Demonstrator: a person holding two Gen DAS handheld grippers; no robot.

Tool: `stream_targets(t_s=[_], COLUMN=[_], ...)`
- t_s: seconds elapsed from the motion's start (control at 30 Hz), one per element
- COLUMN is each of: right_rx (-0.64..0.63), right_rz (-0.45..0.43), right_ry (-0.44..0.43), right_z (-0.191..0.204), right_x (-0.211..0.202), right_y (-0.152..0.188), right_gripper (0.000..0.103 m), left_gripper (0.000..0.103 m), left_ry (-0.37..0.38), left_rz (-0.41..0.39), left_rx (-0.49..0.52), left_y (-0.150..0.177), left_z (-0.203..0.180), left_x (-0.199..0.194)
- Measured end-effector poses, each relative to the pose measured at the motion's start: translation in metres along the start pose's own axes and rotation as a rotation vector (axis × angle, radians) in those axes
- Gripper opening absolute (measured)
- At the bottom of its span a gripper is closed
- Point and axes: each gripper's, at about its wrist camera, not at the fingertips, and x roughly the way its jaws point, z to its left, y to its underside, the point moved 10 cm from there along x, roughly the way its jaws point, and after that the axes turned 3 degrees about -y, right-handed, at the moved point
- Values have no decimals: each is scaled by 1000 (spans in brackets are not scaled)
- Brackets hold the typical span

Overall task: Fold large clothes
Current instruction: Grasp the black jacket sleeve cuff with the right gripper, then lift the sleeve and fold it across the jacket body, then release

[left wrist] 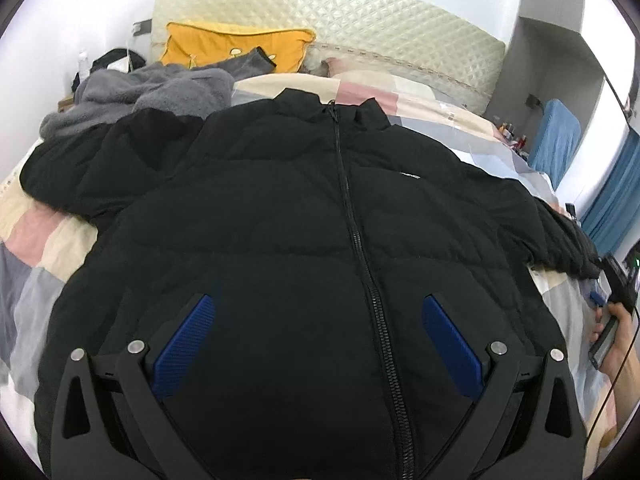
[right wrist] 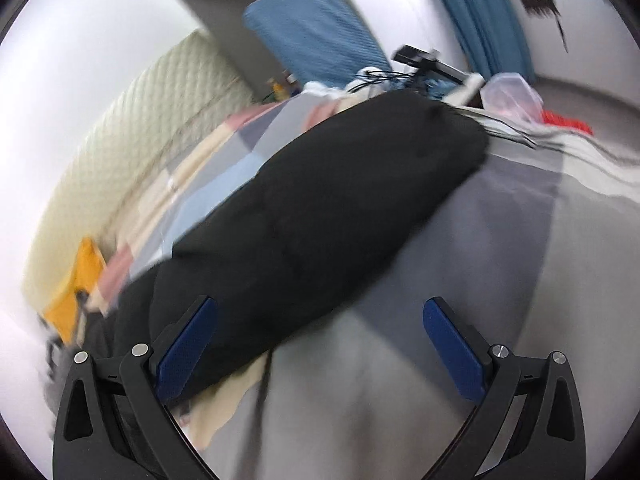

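A black puffer jacket [left wrist: 280,208] lies zipped and face up on the bed, collar toward the headboard, both sleeves spread outward. My left gripper [left wrist: 316,304] hovers open over the jacket's lower front, just left of the zipper, with nothing between its blue pads. In the left wrist view the right gripper [left wrist: 618,280] shows at the far right, held by a hand, near the jacket's right cuff. In the blurred right wrist view my right gripper [right wrist: 320,308] is open above the right sleeve [right wrist: 320,216], which runs diagonally up to its cuff; the left pad overlaps the sleeve.
A patchwork quilt [left wrist: 48,256] covers the bed. A grey fleece garment [left wrist: 152,92] and a yellow pillow [left wrist: 224,46] lie near the quilted headboard [left wrist: 340,12]. Beyond the bed's right side stand a blue chair [right wrist: 316,28], blue curtains [right wrist: 480,12] and cluttered items.
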Motion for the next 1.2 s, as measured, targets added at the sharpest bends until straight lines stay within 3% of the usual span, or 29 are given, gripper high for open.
stream_targets(t_s=[0.07, 0.1, 0.13, 0.2, 0.4, 0.57, 0.6, 0.63, 0.7, 0.83, 1.0, 1.2], right_rx=[51, 68, 98, 155, 225, 309, 344, 387, 416, 244, 222, -7], right_rz=[-12, -13, -3, 9, -46, -92, -84, -83, -110, -138, -205, -239], right_ry=[-49, -66, -86, -119, -202, -186, -180, -170, -161, -129, -108, -152], right_z=[-12, -17, -23, -34, -40, -56, -63, -71, -75, -38, -4, 112], right_x=[-1, 0, 6, 18, 36, 53, 56, 58, 52, 30, -8, -66], right_y=[-9, -11, -14, -22, -62, -99, -104, -111, -129, -161, -195, -225], right_gripper=[96, 88, 79, 72, 71, 62, 46, 24, 15, 7, 6, 7], left_gripper=[103, 103, 103, 103, 103, 103, 103, 103, 103, 103, 103, 103], left_ry=[29, 28, 14, -18, -27, -51, -57, -68, -87, -93, -83, -104], left_rz=[-18, -27, -32, -47, -37, -4, -5, -12, -31, -26, 1, -51], left_rx=[-34, -38, -31, -8, -25, 10, 18, 27, 39, 42, 61, 132], left_y=[-4, -7, -10, -15, -19, -17, -18, -20, -25, -33, -31, -38], left_z=[-1, -1, -2, -2, 3, 3, 3, 5, 9, 20, 29, 32], left_x=[-5, -8, -9, -11, -3, 10, 10, 10, 8, 6, -1, -19])
